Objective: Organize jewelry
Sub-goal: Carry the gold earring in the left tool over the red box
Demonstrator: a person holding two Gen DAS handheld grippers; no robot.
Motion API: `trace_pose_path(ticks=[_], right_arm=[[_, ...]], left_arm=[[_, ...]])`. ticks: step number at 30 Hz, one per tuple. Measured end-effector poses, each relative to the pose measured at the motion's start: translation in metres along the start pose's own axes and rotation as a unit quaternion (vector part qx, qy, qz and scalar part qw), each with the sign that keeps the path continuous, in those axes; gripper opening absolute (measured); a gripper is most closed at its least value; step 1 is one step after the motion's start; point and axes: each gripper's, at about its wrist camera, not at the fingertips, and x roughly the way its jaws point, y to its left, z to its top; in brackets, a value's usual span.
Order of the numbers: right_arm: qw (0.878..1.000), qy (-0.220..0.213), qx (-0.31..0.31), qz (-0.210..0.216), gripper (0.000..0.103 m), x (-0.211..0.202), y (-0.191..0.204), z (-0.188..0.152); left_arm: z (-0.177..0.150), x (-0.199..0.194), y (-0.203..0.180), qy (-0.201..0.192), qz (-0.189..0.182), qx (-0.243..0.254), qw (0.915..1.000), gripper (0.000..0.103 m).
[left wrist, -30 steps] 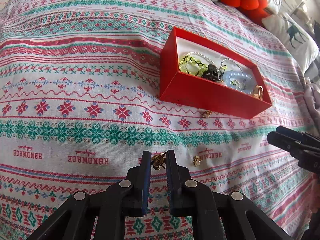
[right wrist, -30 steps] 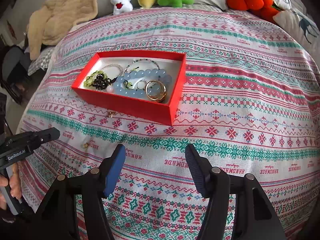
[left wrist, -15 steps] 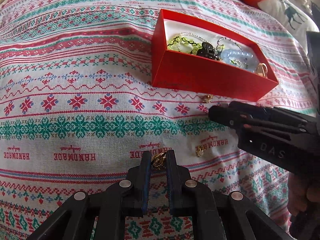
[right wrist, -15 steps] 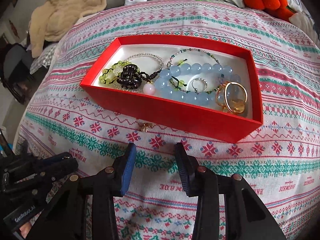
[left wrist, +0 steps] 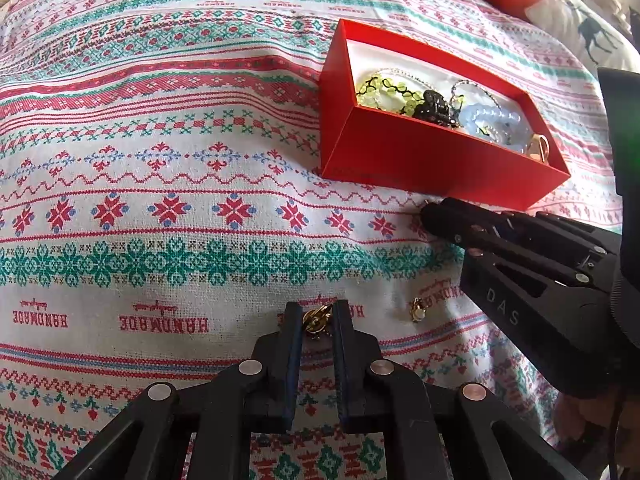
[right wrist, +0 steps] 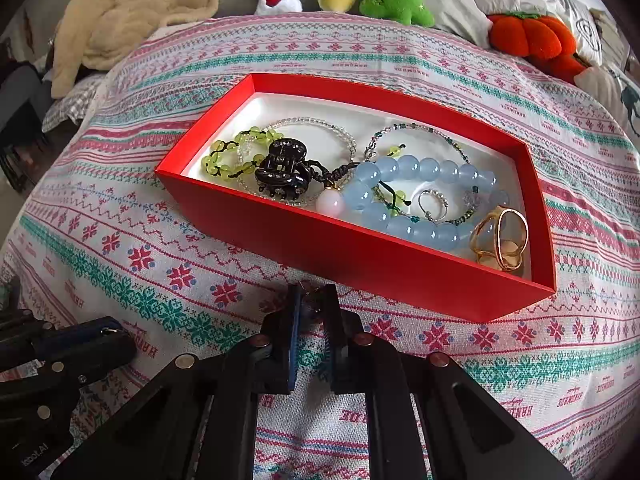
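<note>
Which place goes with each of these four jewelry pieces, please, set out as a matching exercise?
Things:
1. gold earring
2. pearl stud
3. hair clip
4. gold ring

Places:
A. loose on the cloth
B. right end of the box
C. in the left gripper
D. left half of the box

Pairs: 1-C, 2-A, 3-D, 4-B
</note>
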Motion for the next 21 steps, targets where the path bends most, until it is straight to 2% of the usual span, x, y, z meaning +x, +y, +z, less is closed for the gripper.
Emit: trace_pose_path(ticks=[5, 10, 18, 21], right_arm=[[0.999, 0.005, 0.026, 0.036, 0.009, -0.007, -0.017, 0.000], [0.998, 0.003, 0.047, 0.052, 0.009, -0.026, -0.038, -0.004], [0.995, -0.022, 0.054, 0.080, 0.009, -0.068, -0.057, -0.003], [0.994, -0.033, 0.052, 0.088, 0.009, -0.081, -0.061, 0.000]], left_arm=[[0.008, -0.003, 0.004, -0.011, 0.007, -0.009, 0.9999, 0.009], [0.014, -0.008, -0.004, -0.025, 0.006, -0.003, 0.9997, 0.009], [0.034, -0.020, -0.025, -0.053, -0.017, -0.001, 0.9985, 0.009], [0.045, -0.025, -0.032, -0.066, -0.037, 0.000, 0.9972, 0.009]])
